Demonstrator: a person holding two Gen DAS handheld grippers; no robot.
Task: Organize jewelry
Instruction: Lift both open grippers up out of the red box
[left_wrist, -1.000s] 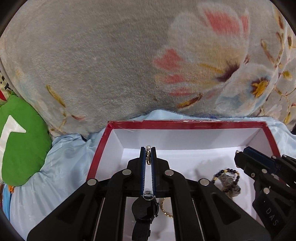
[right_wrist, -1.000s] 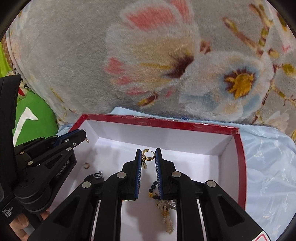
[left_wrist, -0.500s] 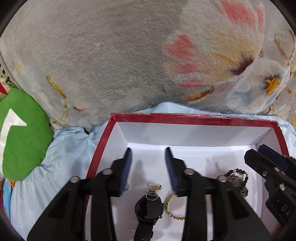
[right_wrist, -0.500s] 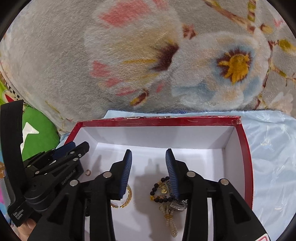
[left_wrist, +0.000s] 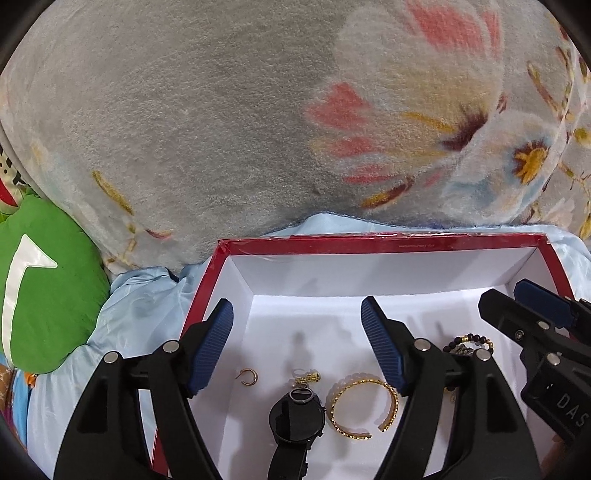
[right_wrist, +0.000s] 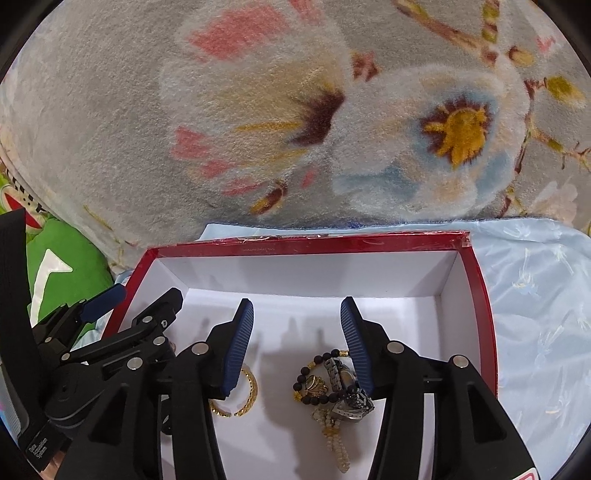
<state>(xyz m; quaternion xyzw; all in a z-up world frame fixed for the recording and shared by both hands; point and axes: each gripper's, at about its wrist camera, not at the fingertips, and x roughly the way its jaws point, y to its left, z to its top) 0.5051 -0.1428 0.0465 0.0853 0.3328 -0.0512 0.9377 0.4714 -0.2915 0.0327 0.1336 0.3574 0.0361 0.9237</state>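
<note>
floral fleece blanket (left_wrist: 221, 110), green cushion (left_wrist: 48, 295), pale blue sheet (right_wrist: 535, 295)

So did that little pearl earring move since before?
Yes. The pearl earring was pinched in the left gripper, above the box floor. The jaws have just been opening, and it now lies there by the black watch.

Gold bangle (left_wrist: 364, 408), black watch (left_wrist: 295, 415), earrings and beaded bracelets lie loose in the red-rimmed box (left_wrist: 376, 245).
</note>
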